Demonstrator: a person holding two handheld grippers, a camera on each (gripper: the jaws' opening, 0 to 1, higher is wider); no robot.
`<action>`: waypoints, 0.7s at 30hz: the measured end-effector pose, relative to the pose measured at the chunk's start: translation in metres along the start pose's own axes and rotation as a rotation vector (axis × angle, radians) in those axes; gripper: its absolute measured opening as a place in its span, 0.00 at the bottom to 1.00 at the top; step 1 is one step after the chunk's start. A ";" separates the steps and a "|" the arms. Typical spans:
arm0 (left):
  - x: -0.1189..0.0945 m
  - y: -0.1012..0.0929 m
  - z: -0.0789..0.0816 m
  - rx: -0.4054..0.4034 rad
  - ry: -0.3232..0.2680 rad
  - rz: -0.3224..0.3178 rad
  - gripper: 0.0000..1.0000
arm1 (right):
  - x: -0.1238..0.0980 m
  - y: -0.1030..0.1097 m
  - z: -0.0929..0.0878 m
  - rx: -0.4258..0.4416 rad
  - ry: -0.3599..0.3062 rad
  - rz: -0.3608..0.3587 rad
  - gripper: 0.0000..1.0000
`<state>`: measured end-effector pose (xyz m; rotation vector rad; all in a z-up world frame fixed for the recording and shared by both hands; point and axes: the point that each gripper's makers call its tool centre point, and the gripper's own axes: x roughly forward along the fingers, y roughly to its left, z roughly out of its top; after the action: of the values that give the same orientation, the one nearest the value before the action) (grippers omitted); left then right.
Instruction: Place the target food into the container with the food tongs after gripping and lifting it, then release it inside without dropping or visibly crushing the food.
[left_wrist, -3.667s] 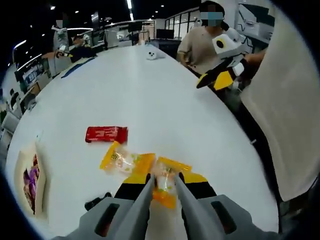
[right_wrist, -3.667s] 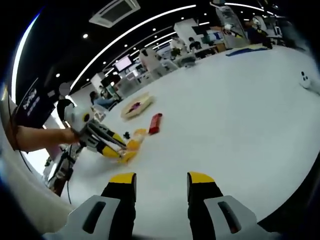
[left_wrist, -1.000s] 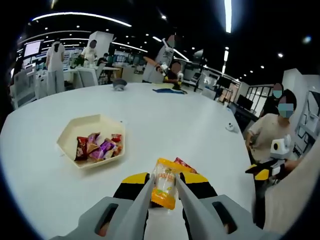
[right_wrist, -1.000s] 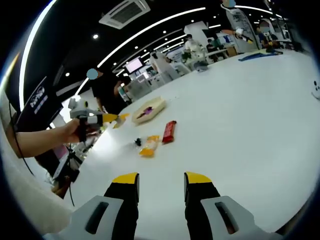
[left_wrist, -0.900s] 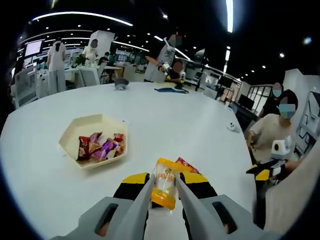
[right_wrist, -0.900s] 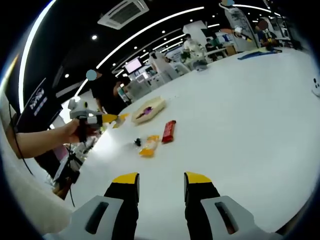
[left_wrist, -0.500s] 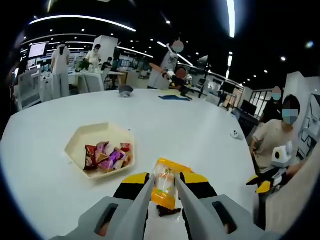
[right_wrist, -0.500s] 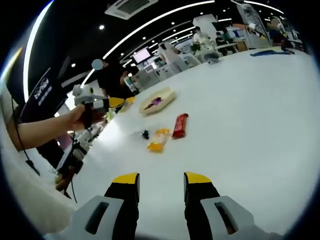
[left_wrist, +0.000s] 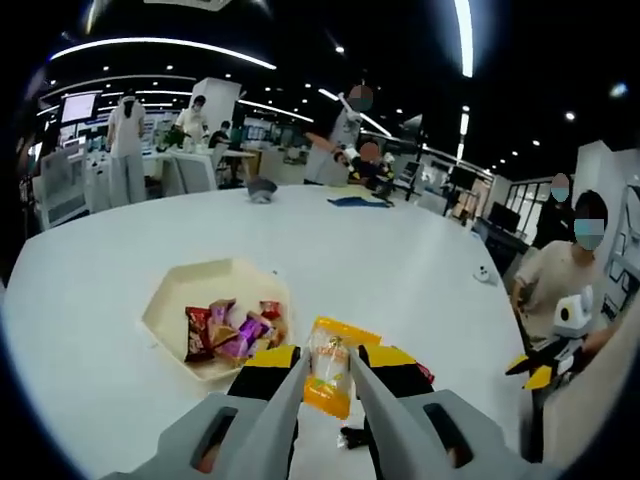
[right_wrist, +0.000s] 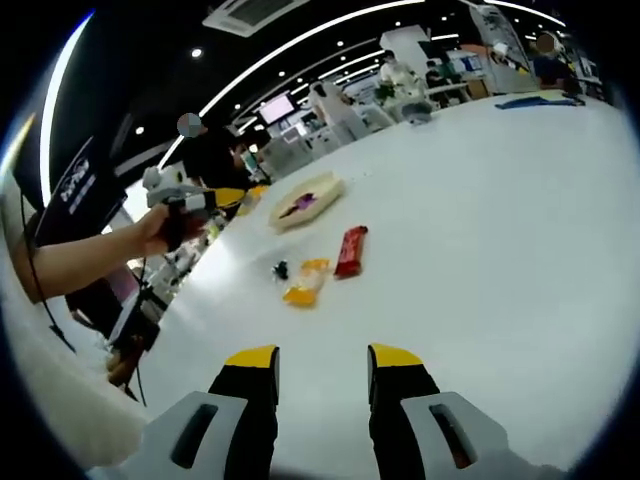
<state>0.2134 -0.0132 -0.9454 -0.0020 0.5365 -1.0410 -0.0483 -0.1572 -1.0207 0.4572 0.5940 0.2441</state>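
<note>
Snack packet (left_wrist: 328, 368) is gripped and lifted between the closed jaws of my left gripper (left_wrist: 328, 372), near the tray (left_wrist: 165, 305) but not yet over it, while my right gripper (right_wrist: 318, 362) waits with jaws apart, holding nothing.

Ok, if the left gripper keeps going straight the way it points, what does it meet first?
Probably the near rim of the tray, just ahead and slightly left of the left gripper, which holds the packet. Depth is unclear; it might meet bare table beside the tray.
</note>
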 end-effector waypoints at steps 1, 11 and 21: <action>0.001 0.000 0.001 0.000 -0.002 -0.001 0.21 | 0.000 -0.001 0.001 0.001 -0.002 -0.005 0.35; 0.011 0.013 0.006 -0.004 -0.019 0.003 0.21 | -0.005 -0.009 0.002 0.009 -0.013 -0.043 0.35; 0.017 0.029 0.016 -0.001 -0.019 0.031 0.20 | -0.008 -0.017 0.000 0.037 -0.023 -0.074 0.35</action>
<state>0.2507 -0.0157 -0.9457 -0.0048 0.5190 -1.0097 -0.0533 -0.1749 -1.0245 0.4726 0.5923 0.1570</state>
